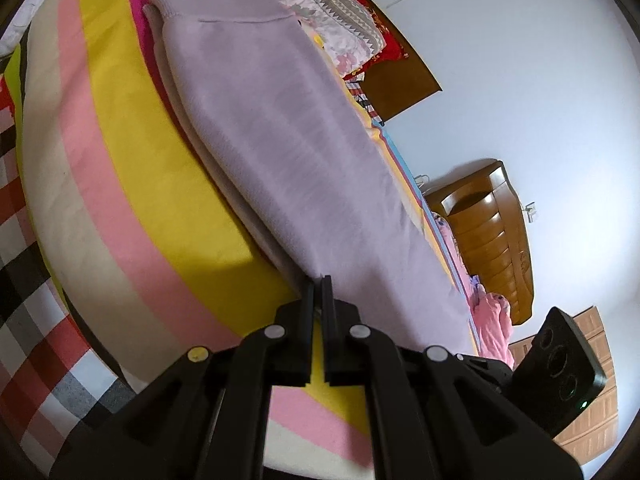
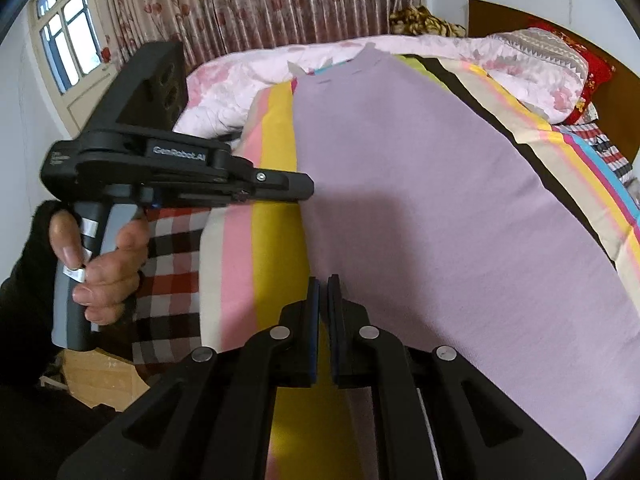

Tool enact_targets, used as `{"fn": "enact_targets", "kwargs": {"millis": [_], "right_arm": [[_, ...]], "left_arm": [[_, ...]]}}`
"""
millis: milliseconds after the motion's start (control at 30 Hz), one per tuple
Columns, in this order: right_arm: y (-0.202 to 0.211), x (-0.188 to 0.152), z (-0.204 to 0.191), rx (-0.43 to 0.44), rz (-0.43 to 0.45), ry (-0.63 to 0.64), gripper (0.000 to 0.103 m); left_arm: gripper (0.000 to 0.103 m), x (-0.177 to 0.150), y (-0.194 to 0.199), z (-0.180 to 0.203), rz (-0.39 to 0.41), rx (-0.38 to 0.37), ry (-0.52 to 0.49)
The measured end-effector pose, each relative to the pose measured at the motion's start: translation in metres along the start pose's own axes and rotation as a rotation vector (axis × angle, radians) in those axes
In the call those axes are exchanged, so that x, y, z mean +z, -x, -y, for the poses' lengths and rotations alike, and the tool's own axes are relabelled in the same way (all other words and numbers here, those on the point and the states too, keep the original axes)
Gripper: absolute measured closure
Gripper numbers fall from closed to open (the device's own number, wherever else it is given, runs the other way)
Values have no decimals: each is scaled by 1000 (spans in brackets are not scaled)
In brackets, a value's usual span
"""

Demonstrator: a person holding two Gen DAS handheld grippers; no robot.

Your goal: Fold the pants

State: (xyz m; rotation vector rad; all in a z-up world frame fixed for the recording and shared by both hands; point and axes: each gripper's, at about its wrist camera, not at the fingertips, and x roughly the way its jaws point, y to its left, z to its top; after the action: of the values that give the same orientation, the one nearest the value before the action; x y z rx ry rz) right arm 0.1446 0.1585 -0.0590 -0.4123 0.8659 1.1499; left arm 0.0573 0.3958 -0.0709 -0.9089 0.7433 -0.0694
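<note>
Left gripper (image 1: 319, 280), bottom centre of left view: jaws nearly closed, tips at near hem corner of pants (image 1: 304, 152); whether cloth is pinched, cannot tell. Right gripper (image 2: 324, 280), bottom centre of right view: narrow gap, near hem edge just ahead, no cloth visibly between pads. Pants lie flat on striped sheet (image 2: 276, 240), long axis running from both claws toward waistband at frame top. Both claws at same near end; left looks closer to cloth.
</note>
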Motion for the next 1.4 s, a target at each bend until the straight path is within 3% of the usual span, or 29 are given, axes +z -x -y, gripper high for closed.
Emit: {"fn": "enact_targets", "kwargs": {"millis": [33, 67, 100, 133, 167, 233, 333, 467, 567, 667, 733, 867, 900, 967, 1033, 1067, 1133, 1200, 1267, 1333, 1400], "right_arm": [[8, 0, 3, 2, 4, -8, 87], [17, -1, 4, 1, 23, -11, 82], [33, -5, 9, -5, 58, -17, 68], [50, -11, 14, -23, 92, -23, 60], [64, -19, 19, -52, 114, -28, 60], [83, -37, 30, -118, 117, -44, 60], [90, -63, 31, -162, 78, -48, 60], [81, -83, 10, -164, 46, 16, 62], [72, -82, 11, -147, 50, -7, 62], [56, -86, 8, -116, 1, -10, 61], [57, -89, 3, -101, 15, -4, 59], [73, -93, 12, -36, 19, -25, 61], [85, -91, 21, -51, 50, -47, 61], [104, -88, 47, -107, 105, -113, 59], [118, -84, 80, -230, 141, -197, 33], [123, -83, 106, -347, 145, -252, 28], [124, -84, 138, -430, 119, -334, 26], [122, -91, 172, -456, 106, -421, 26], [109, -102, 197, -534, -12, -469, 25], [110, -114, 209, -514, 10, -528, 17], [117, -121, 211, -484, 42, -552, 17]], "left_arm": [[96, 1, 1, 2, -4, 7, -11], [86, 2, 2, 3, -3, 9, -14], [75, 4, 7, 4, 9, 8, -13], [46, 4, 14, 5, 32, 17, -12], [32, 5, 25, 5, 86, 33, -8], [32, 5, 40, 13, 147, 42, -34], [33, 2, 42, 39, 126, 6, -133], [33, -17, 13, 80, 9, -49, -286], [33, -31, -16, 95, -76, -19, -363], [35, -37, -33, 91, -115, 35, -375], [41, -34, -34, 92, -136, 50, -382], [46, -21, -34, 87, -177, 59, -311], [46, -20, -33, 89, -183, 75, -302], [35, -19, -30, 101, -174, 111, -313], [28, -18, -31, 118, -145, 110, -357], [25, -16, -36, 121, -137, 126, -364], [25, -14, -48, 117, -145, 152, -341], [25, -7, -59, 110, -166, 152, -291], [25, -1, -60, 112, -159, 146, -288], [20, 15, -66, 121, -144, 160, -307], [13, 32, -77, 130, -128, 190, -335]]}}
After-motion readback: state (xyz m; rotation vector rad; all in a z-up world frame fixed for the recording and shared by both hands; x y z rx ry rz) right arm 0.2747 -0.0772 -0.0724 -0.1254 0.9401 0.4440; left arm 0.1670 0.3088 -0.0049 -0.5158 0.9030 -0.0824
